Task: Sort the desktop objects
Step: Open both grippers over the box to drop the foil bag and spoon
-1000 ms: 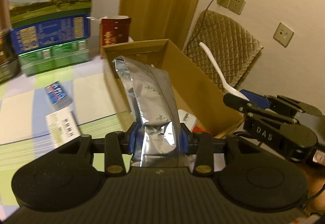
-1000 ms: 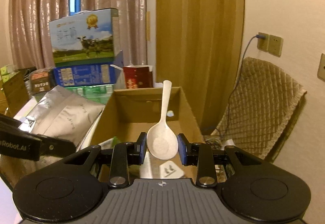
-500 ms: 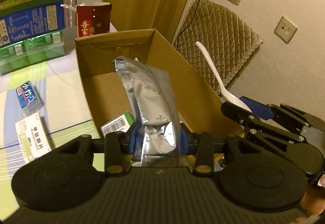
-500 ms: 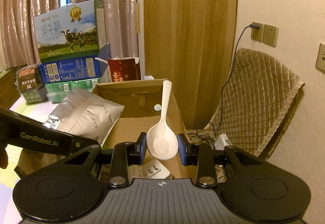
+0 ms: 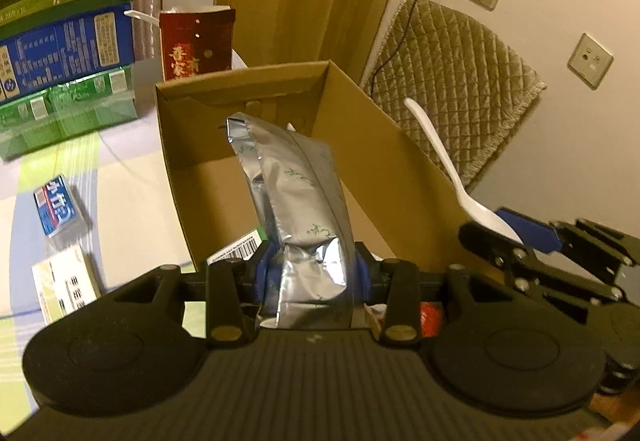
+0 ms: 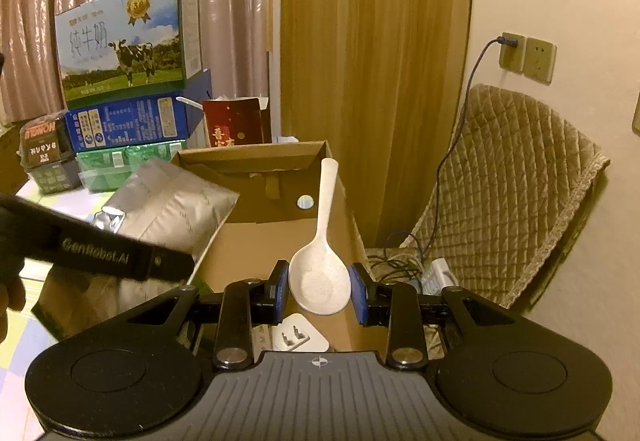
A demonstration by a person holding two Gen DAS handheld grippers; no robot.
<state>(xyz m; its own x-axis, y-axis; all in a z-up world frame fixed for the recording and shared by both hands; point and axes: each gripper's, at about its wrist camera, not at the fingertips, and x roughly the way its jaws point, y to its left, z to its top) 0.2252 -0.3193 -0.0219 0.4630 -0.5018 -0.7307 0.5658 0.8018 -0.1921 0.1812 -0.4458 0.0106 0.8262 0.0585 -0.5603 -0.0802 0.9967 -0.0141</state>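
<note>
Left gripper (image 5: 310, 271): blue pads pinching the lower end of a crinkled silver foil pouch (image 5: 298, 201), carried upright with its sealed top leaning over the open cardboard box (image 5: 392, 169). Probably held by the bottom so that the pouch can tip forward and drop inside once freed. Faint green script on the foil, too small to read.

Right gripper (image 6: 319, 291): blue pads closed against the two sides of the bowl of a white plastic spoon (image 6: 320, 273), handle pointing forward over the same box. Likely gripped at the widest part for a steady carry, and brought alongside so both things go in together.

Inside the box: a white plug adapter (image 6: 294, 337) on the floor just below the spoon, and a carton corner with a barcode (image 5: 240, 249) beside the pouch.

Readable writing: "GenRobot.AI" along the side of the left gripper, seen from the right wrist. Behind the box, a stacked milk carton (image 6: 128, 45) showing a cow on grass, Chinese characters, a gold medal seal, and the word "MILK". Under it a blue carton and green packs, print illegible. A dark red box with gold characters stands close behind the cardboard box. Two small cartons lie on the striped tabletop (image 5: 120, 177) to the left.
</note>
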